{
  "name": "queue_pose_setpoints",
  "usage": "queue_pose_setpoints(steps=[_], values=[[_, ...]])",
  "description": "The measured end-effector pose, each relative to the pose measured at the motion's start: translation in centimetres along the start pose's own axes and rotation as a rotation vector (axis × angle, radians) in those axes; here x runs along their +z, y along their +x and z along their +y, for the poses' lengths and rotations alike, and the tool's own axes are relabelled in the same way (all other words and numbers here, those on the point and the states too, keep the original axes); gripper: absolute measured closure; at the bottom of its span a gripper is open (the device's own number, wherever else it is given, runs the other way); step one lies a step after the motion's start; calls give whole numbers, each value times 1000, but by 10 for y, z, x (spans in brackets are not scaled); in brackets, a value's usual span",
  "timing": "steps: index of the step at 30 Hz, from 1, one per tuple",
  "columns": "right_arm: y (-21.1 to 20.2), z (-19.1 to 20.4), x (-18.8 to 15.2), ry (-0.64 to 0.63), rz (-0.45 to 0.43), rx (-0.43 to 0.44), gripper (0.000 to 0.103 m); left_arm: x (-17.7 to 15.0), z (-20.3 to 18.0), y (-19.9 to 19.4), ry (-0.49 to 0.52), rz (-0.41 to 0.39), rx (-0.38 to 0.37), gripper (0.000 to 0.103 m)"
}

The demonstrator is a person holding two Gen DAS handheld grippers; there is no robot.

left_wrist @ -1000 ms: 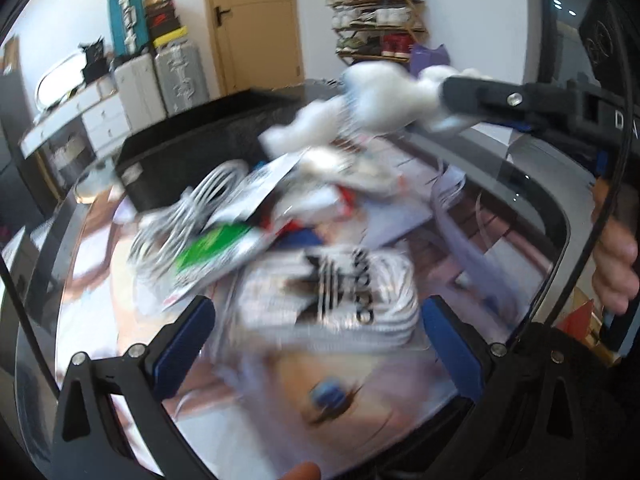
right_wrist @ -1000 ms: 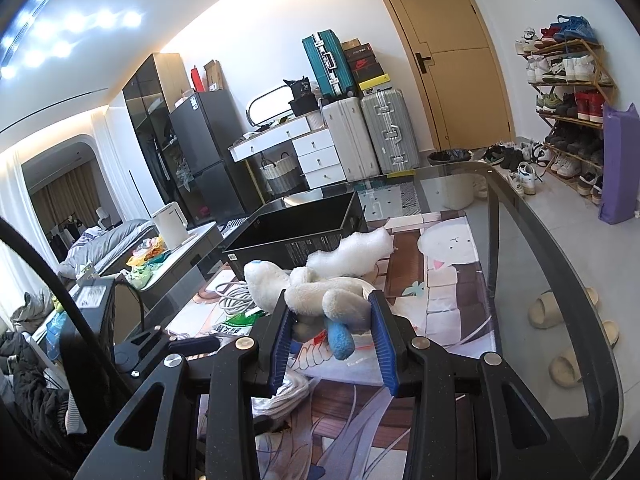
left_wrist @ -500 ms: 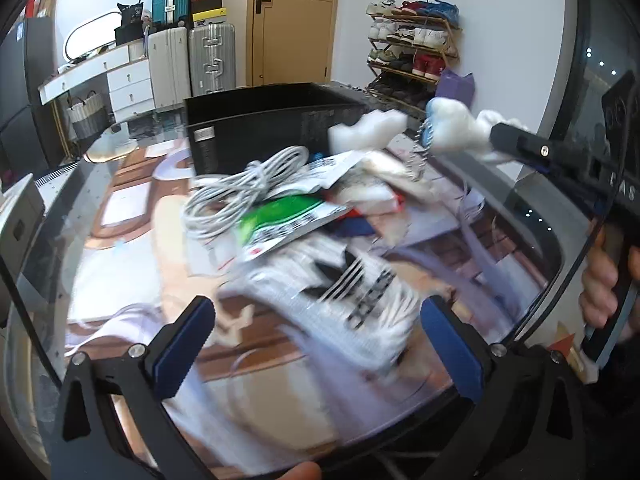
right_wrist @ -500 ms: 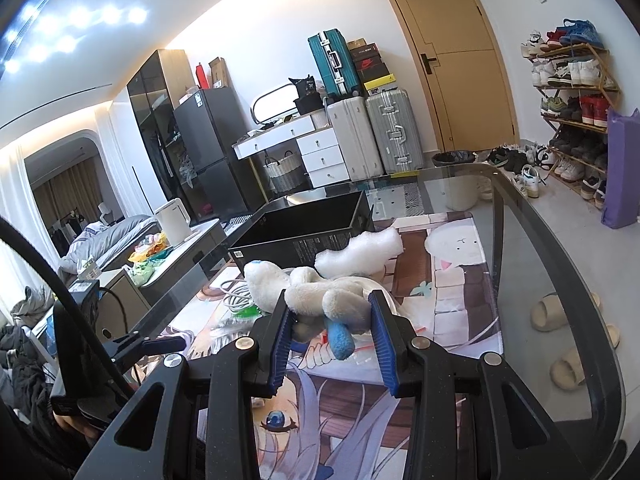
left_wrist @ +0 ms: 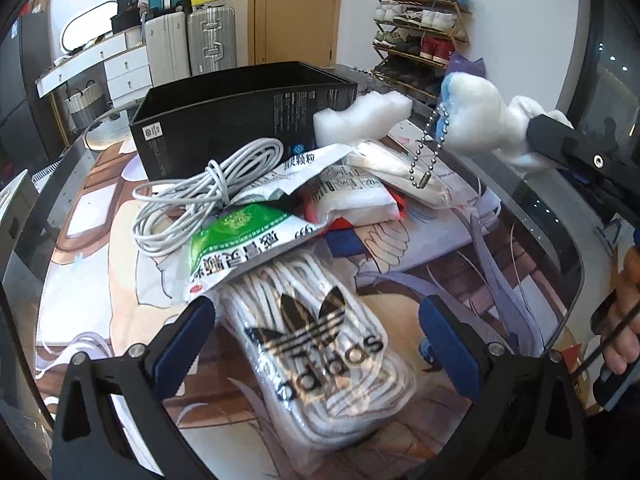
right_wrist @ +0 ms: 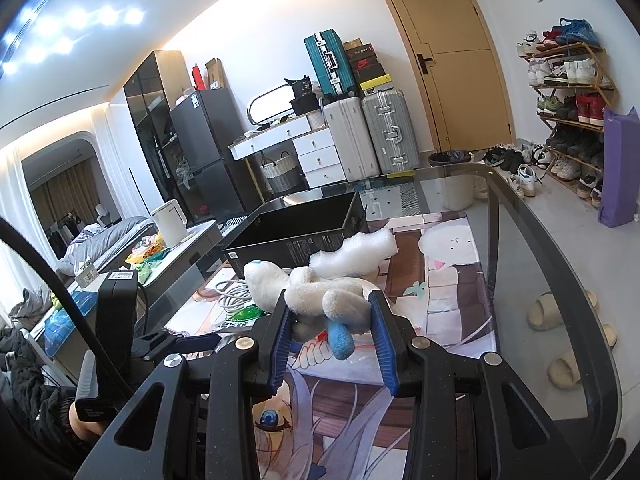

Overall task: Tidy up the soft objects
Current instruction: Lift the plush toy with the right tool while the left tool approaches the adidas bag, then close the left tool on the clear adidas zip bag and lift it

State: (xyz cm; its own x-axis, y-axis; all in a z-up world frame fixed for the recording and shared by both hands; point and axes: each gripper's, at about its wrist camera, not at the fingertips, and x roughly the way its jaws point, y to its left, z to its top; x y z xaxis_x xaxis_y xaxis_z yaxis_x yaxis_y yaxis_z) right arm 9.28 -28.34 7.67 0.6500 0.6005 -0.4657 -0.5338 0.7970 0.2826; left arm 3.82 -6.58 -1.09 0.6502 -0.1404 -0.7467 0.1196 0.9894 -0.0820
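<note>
White plush toy [right_wrist: 320, 296] with a blue limb; black box [left_wrist: 240, 120]; green-and-white packet [left_wrist: 240, 248].

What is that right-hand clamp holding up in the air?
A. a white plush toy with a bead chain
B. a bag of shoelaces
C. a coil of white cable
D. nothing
A: the right gripper is shut on the white plush toy, whose bead chain dangles above the table.

Both grippers: black angular frames, silver screws, blue finger pads [right_wrist: 280, 340]. Black cable arcs at nine o'clock. Dark sleeve [right_wrist: 36, 412] with white lettering.
</note>
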Motion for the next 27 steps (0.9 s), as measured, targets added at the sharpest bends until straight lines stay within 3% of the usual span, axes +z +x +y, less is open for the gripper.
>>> queue_pose_setpoints(steps=[4, 5, 9, 27], values=[[0, 1, 0, -2, 1, 1, 66, -7, 8, -7, 7, -11, -7, 29], [0, 2, 0, -4, 1, 2, 66, -8, 10, -10, 5, -16, -20, 40], [0, 6, 0, -11, 1, 10, 66, -13, 17, -22, -1, -39, -50, 55], [6, 22, 8, -62, -8, 38, 66, -10, 26, -59, -39, -138, -115, 58]])
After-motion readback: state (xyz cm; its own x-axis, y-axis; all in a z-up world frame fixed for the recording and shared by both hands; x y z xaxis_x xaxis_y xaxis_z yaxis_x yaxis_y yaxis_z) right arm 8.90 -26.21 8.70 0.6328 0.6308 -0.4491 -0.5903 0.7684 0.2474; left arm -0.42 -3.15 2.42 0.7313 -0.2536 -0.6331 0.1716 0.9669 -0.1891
